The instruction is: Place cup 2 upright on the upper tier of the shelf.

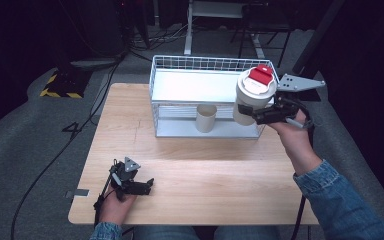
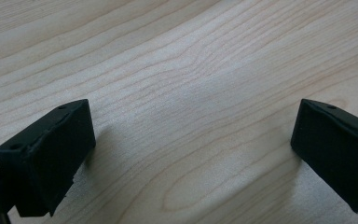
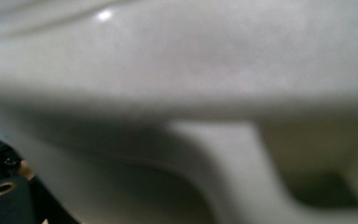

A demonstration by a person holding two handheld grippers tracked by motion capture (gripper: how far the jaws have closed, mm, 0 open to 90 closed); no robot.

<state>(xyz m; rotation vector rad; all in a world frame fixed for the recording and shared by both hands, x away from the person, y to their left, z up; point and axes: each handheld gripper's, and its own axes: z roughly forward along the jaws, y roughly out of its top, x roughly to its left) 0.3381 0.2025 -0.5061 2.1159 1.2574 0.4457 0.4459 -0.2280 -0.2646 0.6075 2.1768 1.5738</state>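
Surface (image 1: 190,170) of pale wood, left tongs (image 1: 147,186) resting low near front edge, jaws wide apart, nothing between, likely parked while other hand works. Small paper cup (image 1: 206,118) upright on lower shelf of white wire rack (image 1: 205,64), probably already stowed. Right tongs (image 1: 254,114) clamped on side of lidded cup (image 1: 252,95), white with red lid tab, held upright in air at rack's right end, likely to keep contents level while shelving it
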